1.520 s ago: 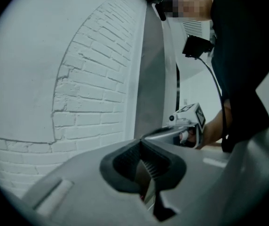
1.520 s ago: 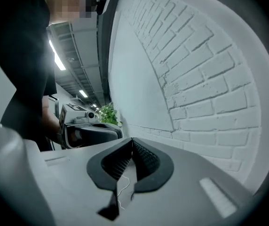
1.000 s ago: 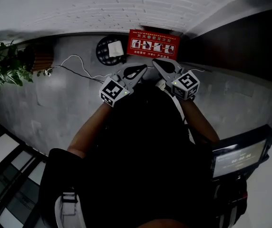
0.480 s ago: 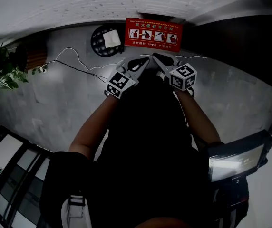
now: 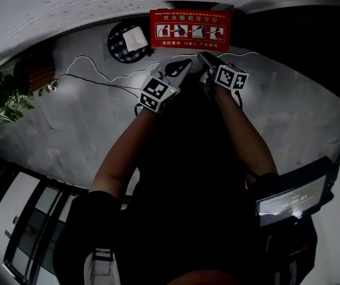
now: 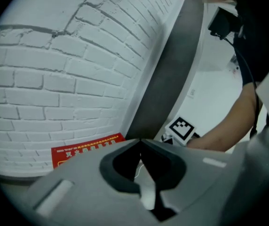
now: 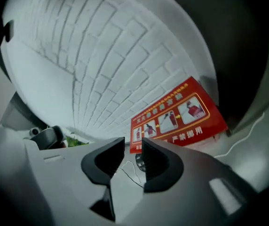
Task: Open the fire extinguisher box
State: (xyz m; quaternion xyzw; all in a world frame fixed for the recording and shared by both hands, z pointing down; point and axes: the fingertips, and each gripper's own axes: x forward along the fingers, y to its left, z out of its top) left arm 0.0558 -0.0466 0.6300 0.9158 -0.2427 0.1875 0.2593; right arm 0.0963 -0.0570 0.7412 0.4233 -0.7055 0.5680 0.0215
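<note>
The fire extinguisher box (image 5: 191,29) is a red case with white pictograms, standing against the white brick wall; it also shows in the left gripper view (image 6: 85,147) and the right gripper view (image 7: 177,117). My left gripper (image 5: 185,64) is a short way in front of it, its tips touching (image 6: 140,140) with nothing held. My right gripper (image 5: 204,58) hangs just before the box's right half. Its jaws (image 7: 133,145) are opening, a narrow gap between the pads and nothing in it. Neither gripper touches the box.
A round dark object with a white piece on it (image 5: 127,40) lies left of the box. A white cable (image 5: 93,76) trails over the grey floor. A leafy plant (image 5: 0,100) stands at the left, and a lit screen (image 5: 289,195) at lower right. A dark panel (image 6: 165,79) adjoins the brick wall.
Both grippers have moved forward, closer to the red box. The right gripper's jaws have parted; the left's stay together.
</note>
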